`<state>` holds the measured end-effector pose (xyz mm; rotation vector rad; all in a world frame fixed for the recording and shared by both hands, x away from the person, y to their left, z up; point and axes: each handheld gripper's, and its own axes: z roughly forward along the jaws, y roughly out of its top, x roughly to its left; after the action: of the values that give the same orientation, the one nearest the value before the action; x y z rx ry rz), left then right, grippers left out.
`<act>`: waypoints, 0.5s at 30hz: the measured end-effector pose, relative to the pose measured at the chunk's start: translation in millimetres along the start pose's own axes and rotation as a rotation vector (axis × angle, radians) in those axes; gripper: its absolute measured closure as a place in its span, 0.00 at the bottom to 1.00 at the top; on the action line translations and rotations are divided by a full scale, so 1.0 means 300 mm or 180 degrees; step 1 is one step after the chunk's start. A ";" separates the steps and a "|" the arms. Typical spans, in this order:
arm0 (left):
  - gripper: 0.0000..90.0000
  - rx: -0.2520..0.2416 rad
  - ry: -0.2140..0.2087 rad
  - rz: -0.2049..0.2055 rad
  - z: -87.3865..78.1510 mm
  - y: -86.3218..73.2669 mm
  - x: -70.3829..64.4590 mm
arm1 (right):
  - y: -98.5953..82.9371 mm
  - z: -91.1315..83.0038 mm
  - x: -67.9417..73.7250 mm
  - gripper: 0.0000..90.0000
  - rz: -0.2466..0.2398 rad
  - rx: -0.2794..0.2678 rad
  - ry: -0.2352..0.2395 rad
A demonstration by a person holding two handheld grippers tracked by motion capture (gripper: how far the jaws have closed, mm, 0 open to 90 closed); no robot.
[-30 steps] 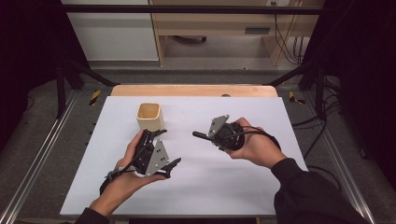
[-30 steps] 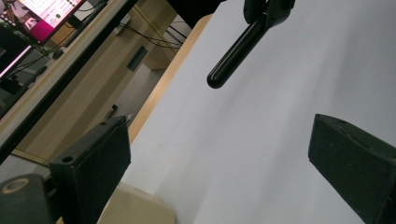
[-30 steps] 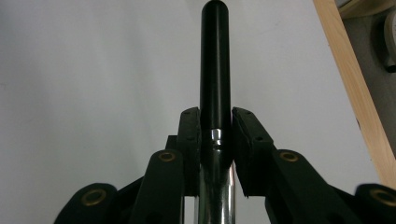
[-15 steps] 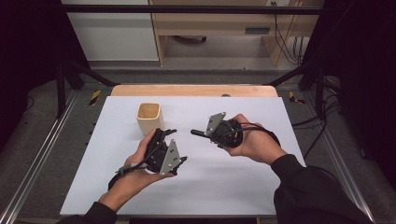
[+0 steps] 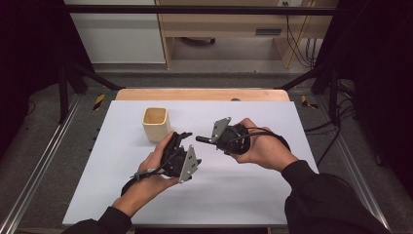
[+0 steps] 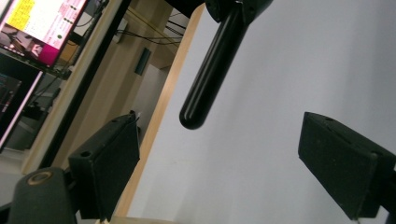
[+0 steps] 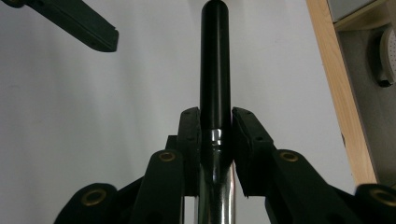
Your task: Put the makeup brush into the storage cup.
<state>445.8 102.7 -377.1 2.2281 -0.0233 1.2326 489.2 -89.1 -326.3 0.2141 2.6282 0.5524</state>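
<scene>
Since a second ago the left gripper [image 5: 182, 141] has moved up and to the right across the table [image 5: 253, 195], and the gap between it and the right gripper [image 5: 210, 140] has narrowed; the right one has barely shifted.

The right gripper's jaws are pressed onto a tool [image 7: 215, 93] with a black handle and a shiny metal shank. In the right gripper view the pads [image 7: 189, 140] clamp it where the black handle meets the metal, and the handle runs straight ahead between them. In the high view the handle [image 5: 202, 139] points to the left, toward the left gripper, above the white table top.

The left gripper's jaws are spread wide and hold nothing. In the left gripper view its pads [image 6: 109, 161] stand well apart, and the rounded end of the handle [image 6: 210, 74] hangs just ahead of the gap between them, not touching either pad.

A beige cup [image 5: 156, 123] stands upright on the table, just beyond the left gripper. The cup looks empty from above.
</scene>
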 end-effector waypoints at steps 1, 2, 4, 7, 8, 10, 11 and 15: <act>0.15 -0.0013 -0.0042 -0.0043 0.001 0.002 -0.006 | 0.003 0.001 0.004 0.82 0.0043 0.0006 0.0017; 0.17 -0.0049 -0.0049 -0.0116 0.003 0.004 -0.014 | 0.007 0.005 0.006 0.82 0.0032 0.0006 0.0038; 0.18 -0.0054 -0.0164 -0.0048 0.010 0.007 -0.019 | 0.011 0.009 0.008 0.82 0.0046 0.0013 0.0055; 0.18 0.0023 -0.0140 0.0034 0.013 0.006 -0.024 | 0.016 0.014 0.009 0.82 0.0035 0.0007 0.0068; 0.20 0.0022 -0.0133 0.0042 0.013 0.005 -0.025 | 0.018 0.015 0.010 0.82 0.0038 0.0005 0.0087; 0.20 0.0007 -0.0094 0.0057 0.013 0.005 -0.027 | 0.023 0.016 0.012 0.82 0.0038 -0.0007 0.0095; 0.21 -0.0018 -0.0080 0.0037 0.013 0.006 -0.028 | 0.025 0.017 0.013 0.82 0.0047 -0.0014 0.0098; 0.22 -0.0056 -0.0014 0.0059 0.008 0.007 -0.029 | 0.033 0.019 0.014 0.82 0.0054 -0.0015 0.0138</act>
<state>442.2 97.5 -383.8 2.2200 -0.0566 1.2328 488.6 -76.9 -328.6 0.2257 2.6688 0.5752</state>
